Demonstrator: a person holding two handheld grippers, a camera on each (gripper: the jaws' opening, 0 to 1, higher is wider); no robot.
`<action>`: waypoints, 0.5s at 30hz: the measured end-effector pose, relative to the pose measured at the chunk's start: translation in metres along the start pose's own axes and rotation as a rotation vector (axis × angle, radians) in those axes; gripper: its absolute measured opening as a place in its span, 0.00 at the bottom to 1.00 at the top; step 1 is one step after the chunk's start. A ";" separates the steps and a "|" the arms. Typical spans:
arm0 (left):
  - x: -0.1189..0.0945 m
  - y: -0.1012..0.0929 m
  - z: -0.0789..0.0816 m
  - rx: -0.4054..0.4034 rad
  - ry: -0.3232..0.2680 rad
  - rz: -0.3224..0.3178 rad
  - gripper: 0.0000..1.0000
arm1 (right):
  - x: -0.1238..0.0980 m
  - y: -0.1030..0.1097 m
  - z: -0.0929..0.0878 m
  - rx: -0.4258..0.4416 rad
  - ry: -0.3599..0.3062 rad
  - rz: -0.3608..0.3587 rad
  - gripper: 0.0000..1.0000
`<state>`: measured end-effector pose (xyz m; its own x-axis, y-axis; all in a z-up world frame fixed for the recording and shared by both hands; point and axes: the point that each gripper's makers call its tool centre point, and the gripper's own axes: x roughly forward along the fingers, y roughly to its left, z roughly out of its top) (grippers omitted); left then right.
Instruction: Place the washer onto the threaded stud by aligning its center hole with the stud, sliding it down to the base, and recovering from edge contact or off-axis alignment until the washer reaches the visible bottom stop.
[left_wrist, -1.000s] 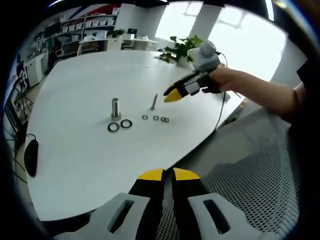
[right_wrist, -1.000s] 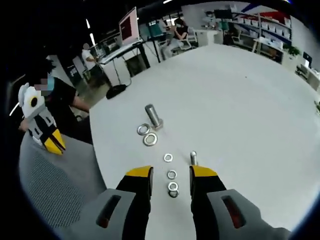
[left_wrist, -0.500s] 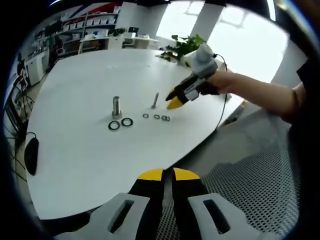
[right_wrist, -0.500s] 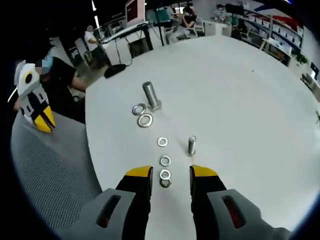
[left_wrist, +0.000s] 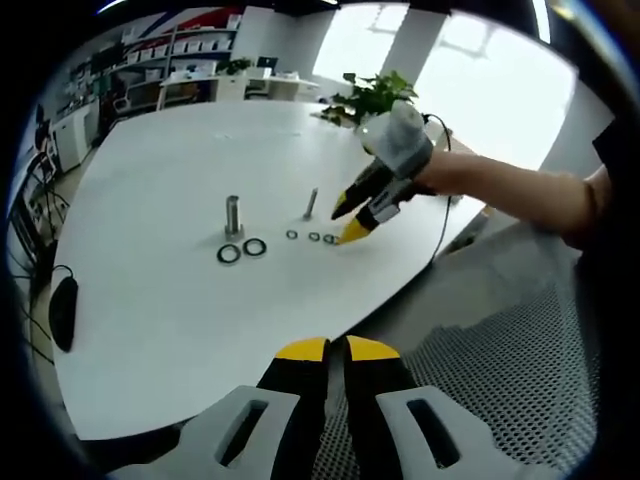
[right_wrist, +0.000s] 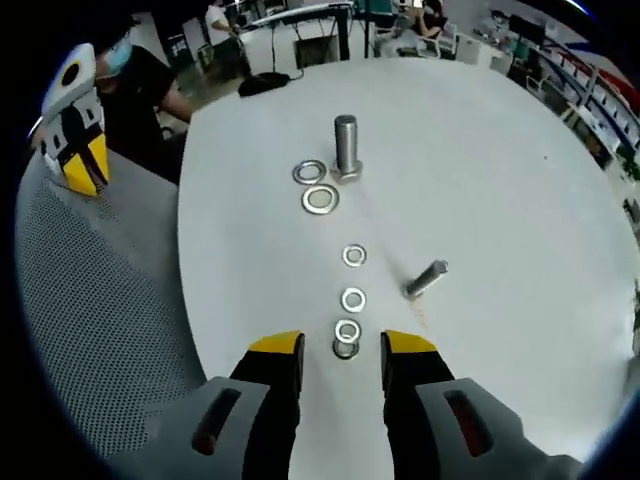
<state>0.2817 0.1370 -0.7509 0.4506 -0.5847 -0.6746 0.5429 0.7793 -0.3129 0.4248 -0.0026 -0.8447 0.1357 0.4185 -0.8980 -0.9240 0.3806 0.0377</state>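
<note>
— While the right tool (right_wrist: 343, 352) hangs with jaws apart over the nearest washer (right_wrist: 345, 349) on the desk (right_wrist: 520, 180), left tool (left_wrist: 336, 352) sits closed, well back.

— Thin, light, slippery steel lying flat; I'd pinch its rim edge-on, then go for the stud (right_wrist: 426, 279).

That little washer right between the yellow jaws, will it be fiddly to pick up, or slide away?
Probably fiddly: the nearest washer looks thin and lies flat on the smooth white table, so the open right gripper has little edge to pinch. It looks like shiny metal, likely stiff and light, so a nudge may skate it aside. Lying flat, it should not roll.
</note>
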 end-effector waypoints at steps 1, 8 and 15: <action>0.000 0.000 0.000 0.000 0.001 0.000 0.03 | 0.000 0.001 -0.001 -0.002 0.004 0.003 0.33; 0.000 0.000 0.000 0.001 0.003 0.000 0.03 | 0.001 -0.001 -0.008 -0.005 0.033 0.013 0.33; 0.000 0.000 0.002 0.001 -0.011 -0.001 0.03 | 0.003 0.002 -0.012 -0.021 0.057 0.020 0.33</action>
<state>0.2832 0.1367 -0.7493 0.4576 -0.5879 -0.6670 0.5439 0.7786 -0.3130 0.4191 -0.0106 -0.8523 0.0975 0.3780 -0.9206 -0.9338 0.3548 0.0468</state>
